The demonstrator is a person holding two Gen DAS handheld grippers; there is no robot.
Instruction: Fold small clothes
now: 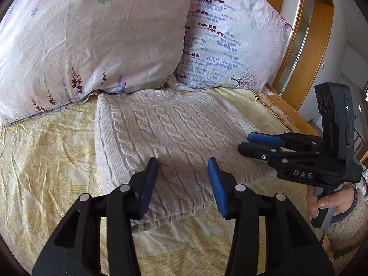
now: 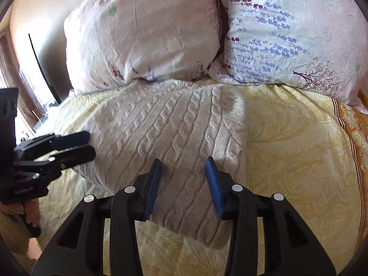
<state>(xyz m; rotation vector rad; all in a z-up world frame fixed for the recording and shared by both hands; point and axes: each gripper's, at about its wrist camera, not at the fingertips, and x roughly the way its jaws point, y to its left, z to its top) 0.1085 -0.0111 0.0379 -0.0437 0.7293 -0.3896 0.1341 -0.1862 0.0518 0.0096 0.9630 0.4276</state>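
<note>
Ahead of both your claws the bed (image 1: 46,161) carries two pillows (image 1: 92,34) at its far end, and just short of them lies the cable-knit sweater (image 1: 172,126), already folded into a thick block. Your left claw (image 1: 182,186) hangs over its near edge, jaws apart, gripping nothing. Your right claw (image 2: 184,186) hovers over the near right corner, also apart. Pinch only the top layer and the fold will likely peel open; grab too deep and you may catch the bedsheet.
</note>
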